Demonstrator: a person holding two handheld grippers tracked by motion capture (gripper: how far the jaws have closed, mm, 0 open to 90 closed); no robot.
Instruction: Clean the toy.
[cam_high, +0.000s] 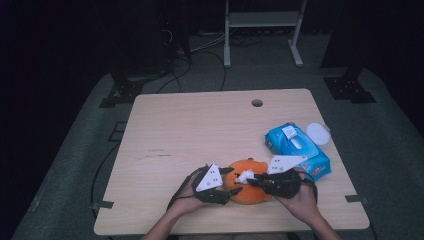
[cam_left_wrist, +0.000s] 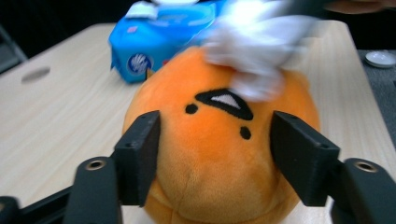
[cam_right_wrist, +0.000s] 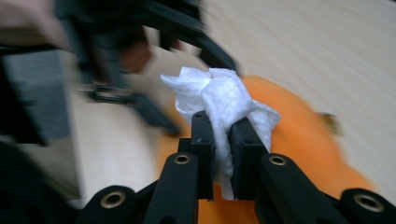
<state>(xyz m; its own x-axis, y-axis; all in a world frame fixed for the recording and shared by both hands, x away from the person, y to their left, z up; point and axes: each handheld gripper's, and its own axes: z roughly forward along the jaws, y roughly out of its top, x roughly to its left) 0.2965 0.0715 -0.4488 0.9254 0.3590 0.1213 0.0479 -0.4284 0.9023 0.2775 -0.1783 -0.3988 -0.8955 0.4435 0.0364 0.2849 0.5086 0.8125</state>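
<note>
Currently we have the left gripper clamped on the orange plush toy at the counter's near edge. Our right gripper pinches a white wipe against the toy's top.

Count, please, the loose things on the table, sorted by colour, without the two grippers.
Orange: 1, plush toy
Blue: 1, wet wipes pack
White: 2, crumpled wipe and round lid
Total: 4
</note>
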